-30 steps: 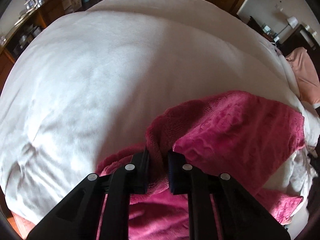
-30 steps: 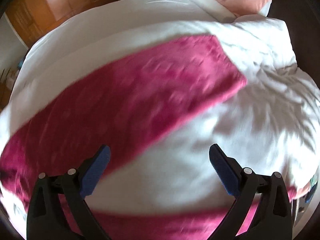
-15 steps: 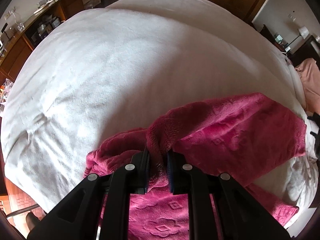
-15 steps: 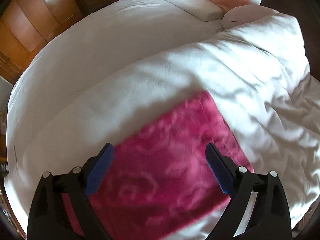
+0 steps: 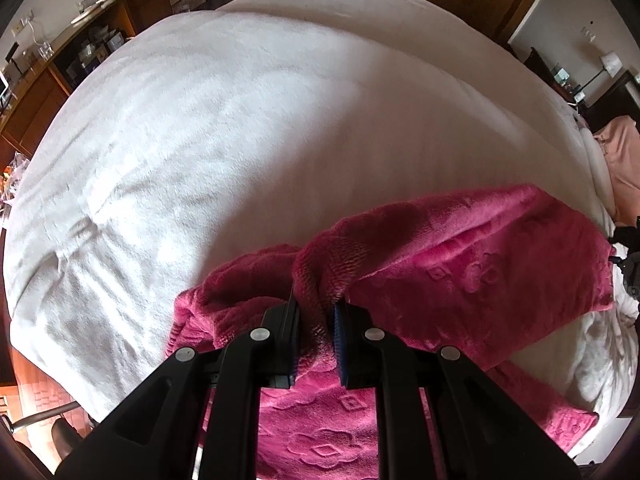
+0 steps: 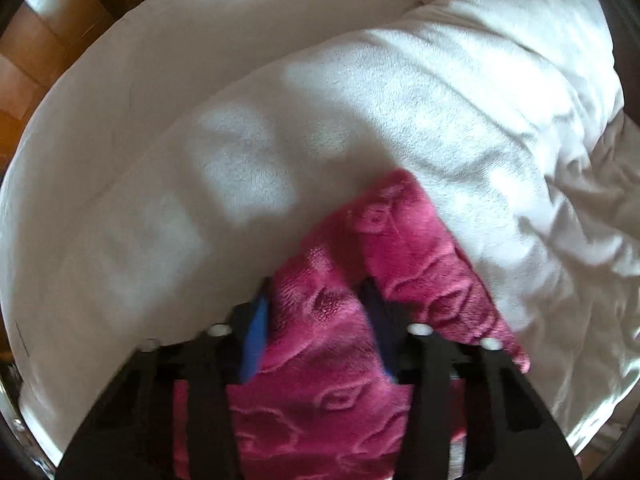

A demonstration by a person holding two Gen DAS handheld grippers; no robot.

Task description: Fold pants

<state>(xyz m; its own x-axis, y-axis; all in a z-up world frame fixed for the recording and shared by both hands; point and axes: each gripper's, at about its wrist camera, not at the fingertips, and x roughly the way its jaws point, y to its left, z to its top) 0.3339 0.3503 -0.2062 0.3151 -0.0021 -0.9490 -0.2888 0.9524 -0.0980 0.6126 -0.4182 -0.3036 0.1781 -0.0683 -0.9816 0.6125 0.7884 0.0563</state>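
Pants (image 5: 472, 276) plush magenta, embossed; both tools pinching folds.

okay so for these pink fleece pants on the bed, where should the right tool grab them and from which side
Judging by the right wrist view, take the pants at the leg end, coming in low from the near edge of the white blanket. There the fleece bunches into a ridge the right tool can straddle, as the left tool pinches its fold.
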